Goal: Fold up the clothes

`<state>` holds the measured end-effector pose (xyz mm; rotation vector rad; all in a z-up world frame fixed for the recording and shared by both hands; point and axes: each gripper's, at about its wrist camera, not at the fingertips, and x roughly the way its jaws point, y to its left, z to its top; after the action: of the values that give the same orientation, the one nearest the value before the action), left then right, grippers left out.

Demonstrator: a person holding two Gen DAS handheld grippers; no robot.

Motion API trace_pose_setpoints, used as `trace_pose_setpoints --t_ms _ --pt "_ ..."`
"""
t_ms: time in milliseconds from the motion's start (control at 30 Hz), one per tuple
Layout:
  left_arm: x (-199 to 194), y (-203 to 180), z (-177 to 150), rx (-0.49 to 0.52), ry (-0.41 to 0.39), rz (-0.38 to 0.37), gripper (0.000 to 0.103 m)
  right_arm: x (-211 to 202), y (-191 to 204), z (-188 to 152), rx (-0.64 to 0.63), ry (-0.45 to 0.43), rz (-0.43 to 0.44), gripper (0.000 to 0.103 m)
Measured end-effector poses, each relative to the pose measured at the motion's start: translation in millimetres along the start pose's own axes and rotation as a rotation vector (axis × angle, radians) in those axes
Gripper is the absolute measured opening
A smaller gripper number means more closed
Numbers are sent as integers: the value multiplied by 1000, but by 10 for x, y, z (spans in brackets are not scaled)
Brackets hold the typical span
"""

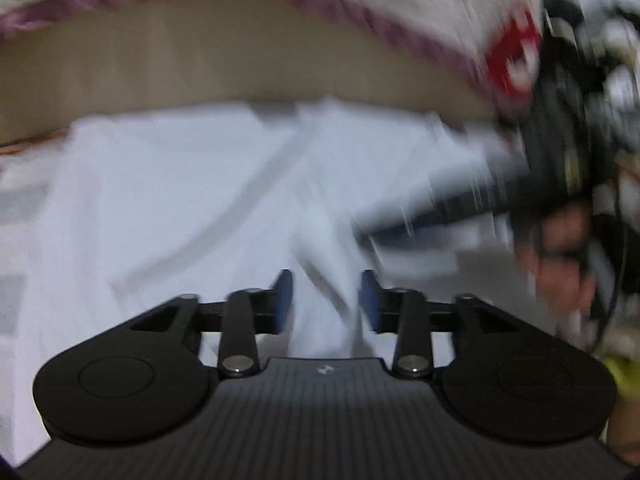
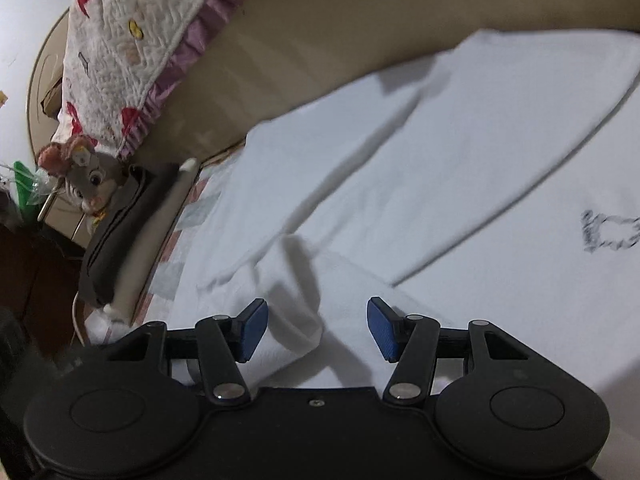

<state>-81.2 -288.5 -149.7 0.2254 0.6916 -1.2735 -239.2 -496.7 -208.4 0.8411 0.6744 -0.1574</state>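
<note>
A white shirt (image 2: 460,160) lies spread on the bed, with a small dark print (image 2: 608,230) at the right. A folded sleeve or edge (image 2: 296,296) lies bunched just in front of my right gripper (image 2: 318,330), which is open and empty above it. In the blurred left wrist view the same white shirt (image 1: 180,208) fills the middle. My left gripper (image 1: 326,300) is open with a ridge of white cloth between its blue pads, not clamped. The other gripper and a hand (image 1: 560,248) show blurred at the right.
A tan headboard (image 2: 320,48) runs behind the shirt. A quilted floral blanket with a purple frill (image 2: 132,48) lies on it. A plush toy (image 2: 86,178) and a dark folded garment (image 2: 120,232) sit at the bed's left edge.
</note>
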Motion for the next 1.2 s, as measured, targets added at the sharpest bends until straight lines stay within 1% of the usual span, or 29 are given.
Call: trace_pose_setpoints --t_ms 33,67,100,167,267,300,333,367,400,467,533,567,633,667,700,733,767,800,833,867,900,933,1000,1033,1067,1100,1133,1167,1200 --pt "-41 109 55 -18 -45 21 46 42 7 -20 -7 18 -2 61" --pt "-20 221 94 -29 -65 53 46 75 9 -30 -15 29 -4 61" --pt "43 331 124 -38 -68 87 46 90 22 -33 -25 33 -2 61" --pt "266 465 146 -10 -26 132 46 118 49 -37 -45 37 3 62" --pt "621 520 98 116 87 189 45 130 28 -44 -31 38 31 62" --pt "682 532 73 133 97 208 39 130 17 -48 -25 37 38 62" --pt "707 557 54 127 85 222 24 128 10 -49 -24 38 44 62" --pt "733 583 35 121 73 236 17 128 5 -51 -22 38 47 62" --pt "741 624 35 101 62 271 10 133 -2 -55 -20 38 49 62" --pt "716 720 56 52 50 377 7 141 -8 -56 -17 38 55 63" --pt "663 787 46 58 55 491 7 147 -17 -55 -17 37 62 64" --pt "606 775 56 54 41 492 7 148 -18 -55 -17 38 64 64" --pt "440 668 104 34 -16 393 8 150 -35 -54 -2 42 83 64" --pt "352 557 121 42 -33 322 8 150 -44 -53 5 45 92 65" --pt "259 396 132 68 -39 231 14 149 -61 -60 21 55 117 65" --pt "167 234 143 93 -45 140 29 155 -73 -61 37 61 133 65" --pt "112 81 134 114 -33 50 39 161 -84 -61 52 68 148 64" --pt "91 -63 106 130 -5 -39 52 160 -79 -55 53 70 145 64" --pt "94 -193 65 157 25 -101 52 147 -68 -44 48 68 132 64" --pt "119 -310 12 193 54 -138 52 133 -56 -32 42 66 118 64" --pt "167 -415 -50 234 79 -139 54 114 -50 -23 38 60 96 65" --pt "236 -509 -120 279 100 -108 59 89 -73 -11 48 51 80 64" --pt "380 -588 -213 314 135 -25 64 38 -123 13 69 33 50 64" --pt "445 -594 -251 306 150 2 64 13 -149 24 80 23 35 64" --pt "501 -570 -277 278 170 -10 63 0 -177 35 90 16 31 64" --pt "556 -535 -292 244 197 -44 48 -12 -206 46 100 9 28 64" --pt "584 -518 -301 221 203 -57 34 -24 -235 57 110 2 24 64" --pt "582 -525 -288 226 196 -49 26 -17 -262 64 119 2 31 64" --pt "558 -527 -244 241 191 -29 11 -7 -282 68 126 2 38 64"
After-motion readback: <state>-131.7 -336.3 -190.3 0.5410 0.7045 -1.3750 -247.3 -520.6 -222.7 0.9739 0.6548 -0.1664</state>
